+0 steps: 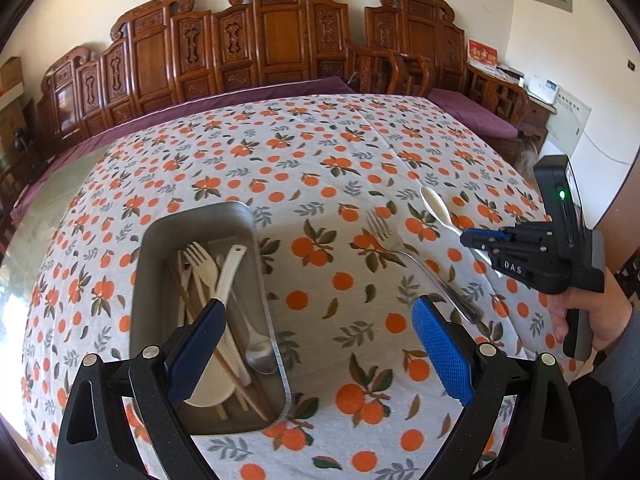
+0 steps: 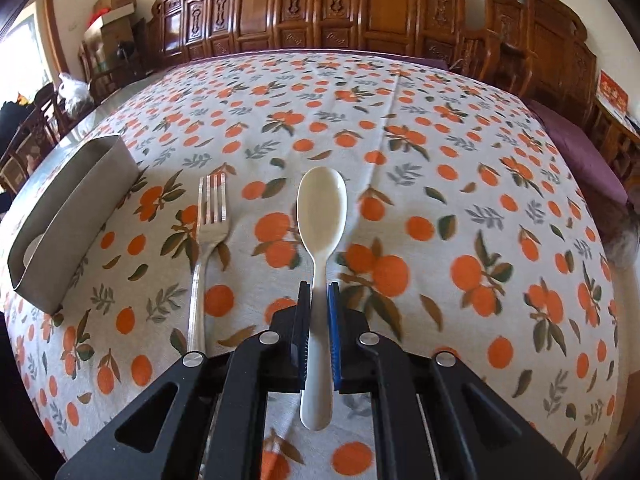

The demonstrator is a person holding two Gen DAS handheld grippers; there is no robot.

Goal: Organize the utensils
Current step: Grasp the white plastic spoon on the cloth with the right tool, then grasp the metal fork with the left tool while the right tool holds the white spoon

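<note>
A white plastic spoon [image 2: 320, 216] lies between the fingers of my right gripper [image 2: 319, 292], which is shut on its handle; the bowl points away from me. The spoon also shows in the left wrist view [image 1: 436, 208], with the right gripper [image 1: 474, 240] on its handle. A metal fork [image 2: 208, 232] lies on the cloth just left of the spoon, and it shows in the left wrist view [image 1: 416, 260]. A metal tray [image 1: 256, 264] holds a white fork, spoons and chopsticks. My left gripper [image 1: 316, 344] is open and empty, its left finger over the tray.
The table carries an orange-print cloth [image 1: 320, 168]. The tray [image 2: 68, 216] stands at the left in the right wrist view. Carved wooden chairs [image 1: 276, 40] and a purple cushion line the far side. A person's hand [image 1: 588, 312] holds the right gripper.
</note>
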